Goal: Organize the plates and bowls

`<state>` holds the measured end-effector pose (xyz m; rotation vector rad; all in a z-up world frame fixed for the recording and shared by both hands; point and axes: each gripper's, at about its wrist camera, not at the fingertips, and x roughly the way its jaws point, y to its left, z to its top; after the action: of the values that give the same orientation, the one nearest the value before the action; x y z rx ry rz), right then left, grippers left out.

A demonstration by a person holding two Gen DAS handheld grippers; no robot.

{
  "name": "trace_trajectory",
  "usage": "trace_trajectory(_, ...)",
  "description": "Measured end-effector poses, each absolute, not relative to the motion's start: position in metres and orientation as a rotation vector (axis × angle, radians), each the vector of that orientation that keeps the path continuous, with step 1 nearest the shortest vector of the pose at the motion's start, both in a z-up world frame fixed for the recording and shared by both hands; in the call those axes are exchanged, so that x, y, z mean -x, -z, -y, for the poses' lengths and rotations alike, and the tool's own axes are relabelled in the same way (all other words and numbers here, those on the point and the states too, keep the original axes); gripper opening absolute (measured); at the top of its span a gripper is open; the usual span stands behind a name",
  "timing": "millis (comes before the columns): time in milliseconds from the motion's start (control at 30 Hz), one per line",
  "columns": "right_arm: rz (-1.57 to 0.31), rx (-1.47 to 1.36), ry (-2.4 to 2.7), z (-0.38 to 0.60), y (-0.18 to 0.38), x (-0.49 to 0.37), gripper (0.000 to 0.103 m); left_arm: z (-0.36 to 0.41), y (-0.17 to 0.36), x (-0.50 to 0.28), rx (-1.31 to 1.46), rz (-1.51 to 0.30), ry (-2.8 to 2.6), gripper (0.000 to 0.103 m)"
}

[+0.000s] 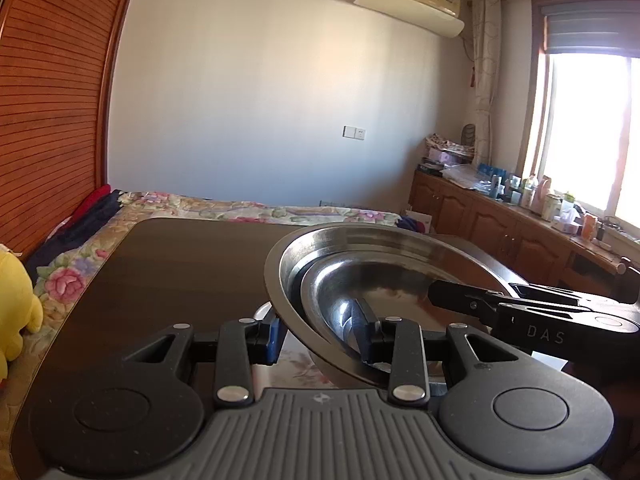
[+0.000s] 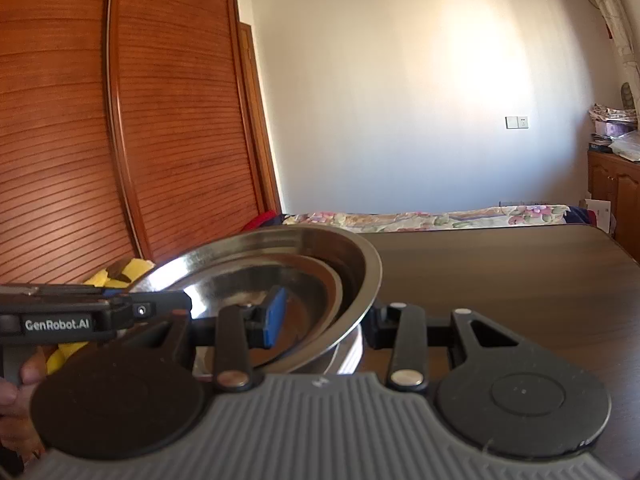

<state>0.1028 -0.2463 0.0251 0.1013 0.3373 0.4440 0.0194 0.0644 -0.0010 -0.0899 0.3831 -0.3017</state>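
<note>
A large steel bowl (image 1: 360,240) with a smaller steel dish (image 1: 368,276) nested inside it hangs tilted over the dark table (image 1: 160,272). My left gripper (image 1: 318,340) is shut across the near rim, one finger outside and one inside. From the right, my right gripper (image 1: 460,296) reaches over the opposite rim. In the right wrist view the same steel bowl (image 2: 320,240) and inner dish (image 2: 280,276) sit between the right gripper's (image 2: 326,322) fingers, its blue pad (image 2: 276,316) inside. The left gripper (image 2: 160,308) comes in from the left.
A white dish (image 2: 352,354) with a floral inside (image 1: 288,364) lies under the steel bowl. A yellow plush toy (image 1: 12,312) sits at the table's left edge, a bed (image 1: 240,208) behind, a wooden cabinet (image 1: 480,216) right. A hand (image 2: 20,380) holds the left gripper.
</note>
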Motion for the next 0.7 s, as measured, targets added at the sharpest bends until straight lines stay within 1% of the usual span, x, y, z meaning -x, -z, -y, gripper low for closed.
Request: trace_trajectory(700, -0.403, -0.099, -0.448, 0.235, -0.011, -0.106, 0.042, -0.067, 0.018, -0.025, 0.08, -0.437, 0.264, 0.037)
